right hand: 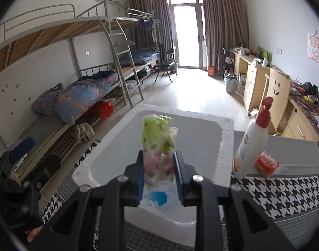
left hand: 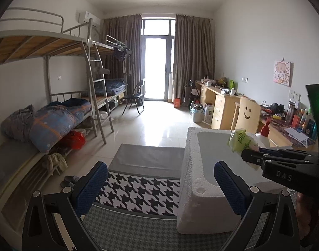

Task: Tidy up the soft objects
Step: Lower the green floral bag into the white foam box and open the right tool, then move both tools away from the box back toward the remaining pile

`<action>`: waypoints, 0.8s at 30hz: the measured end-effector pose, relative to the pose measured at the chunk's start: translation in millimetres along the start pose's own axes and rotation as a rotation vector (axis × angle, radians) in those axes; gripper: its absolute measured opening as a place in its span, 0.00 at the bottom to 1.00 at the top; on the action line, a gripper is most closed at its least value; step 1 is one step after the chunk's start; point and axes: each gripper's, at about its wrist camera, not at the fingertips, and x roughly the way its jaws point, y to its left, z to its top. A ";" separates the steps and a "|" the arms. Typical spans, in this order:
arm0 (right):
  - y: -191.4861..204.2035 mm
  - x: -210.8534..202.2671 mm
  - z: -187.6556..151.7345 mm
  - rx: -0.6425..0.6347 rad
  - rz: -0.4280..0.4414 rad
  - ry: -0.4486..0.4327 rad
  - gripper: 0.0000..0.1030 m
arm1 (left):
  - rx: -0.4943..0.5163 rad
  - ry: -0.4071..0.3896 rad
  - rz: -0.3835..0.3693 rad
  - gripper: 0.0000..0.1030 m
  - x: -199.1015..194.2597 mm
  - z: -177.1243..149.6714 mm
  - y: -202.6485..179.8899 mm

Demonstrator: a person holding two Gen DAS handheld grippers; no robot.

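Observation:
My right gripper (right hand: 159, 163) is shut on a soft tissue pack (right hand: 158, 144) in green, pink and white floral wrap, and holds it upright over the open white foam box (right hand: 226, 138). The left wrist view shows that pack (left hand: 241, 141) in the right gripper (left hand: 250, 156) above the box's (left hand: 190, 167) right side. My left gripper (left hand: 160, 179) is open and empty, its blue pads on either side of the box's left wall. A blue and white item (right hand: 157, 197) lies inside the box under the pack.
The box stands on a houndstooth-patterned cloth (left hand: 138, 190) over a table. A white pump bottle with a red top (right hand: 251, 142) and a red packet (right hand: 266, 164) stand right of the box. Bunk beds (left hand: 54, 115) lie left, desks (left hand: 220, 104) right.

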 end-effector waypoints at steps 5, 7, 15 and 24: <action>7.8 3.3 -2.5 -0.028 -0.019 0.002 0.42 | -0.006 -0.005 -0.015 0.99 -1.3 -0.8 1.5; 13.0 1.9 -3.1 -0.058 -0.044 -0.017 0.64 | -0.011 -0.004 -0.018 0.99 -1.9 -1.4 2.9; 10.0 -7.8 -0.9 -0.047 -0.036 -0.047 0.79 | -0.005 0.000 -0.004 0.99 -4.2 -1.9 3.1; 3.9 -44.7 -8.3 -0.039 -0.023 -0.119 0.85 | -0.004 -0.024 -0.013 0.99 -25.8 0.9 -7.2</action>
